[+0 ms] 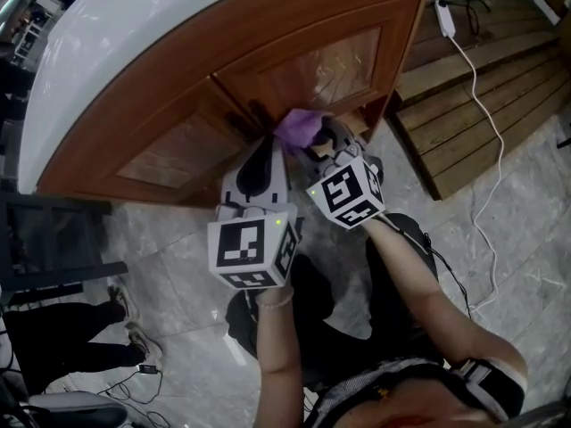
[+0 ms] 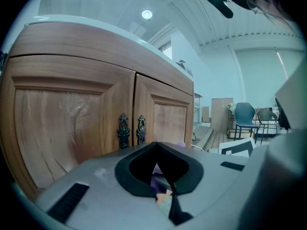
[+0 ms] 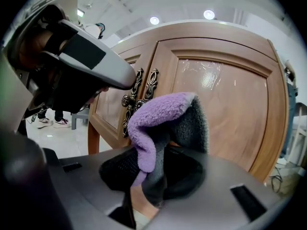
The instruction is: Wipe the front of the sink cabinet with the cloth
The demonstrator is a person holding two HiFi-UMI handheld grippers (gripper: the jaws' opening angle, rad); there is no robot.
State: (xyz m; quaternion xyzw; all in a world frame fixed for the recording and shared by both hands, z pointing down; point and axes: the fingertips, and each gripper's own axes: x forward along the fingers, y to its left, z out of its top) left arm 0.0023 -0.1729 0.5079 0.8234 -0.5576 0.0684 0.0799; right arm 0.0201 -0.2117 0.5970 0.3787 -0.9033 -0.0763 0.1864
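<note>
Right hand-held gripper (image 3: pixel 152 178) is clamped on the fluffy purple-and-grey cloth (image 3: pixel 163 116), near the glossy brown wooden sink cabinet door (image 3: pixel 223 107), right of its ornate dark metal handles (image 3: pixel 139 94). Left hand-held gripper (image 2: pixel 160 178), jaws drawn together, crowds alongside. A thin white cable (image 1: pixel 488 123) trails over the grey marbled floor (image 1: pixel 174 239).

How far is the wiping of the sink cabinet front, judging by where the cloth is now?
Done: the cloth is picked up, pinched in the right gripper; the left gripper seems to pinch a bit too. In hand: the cloth is near the door handles. Left: I see no wiped streaks on the cabinet doors, so most wiping likely remains.
</note>
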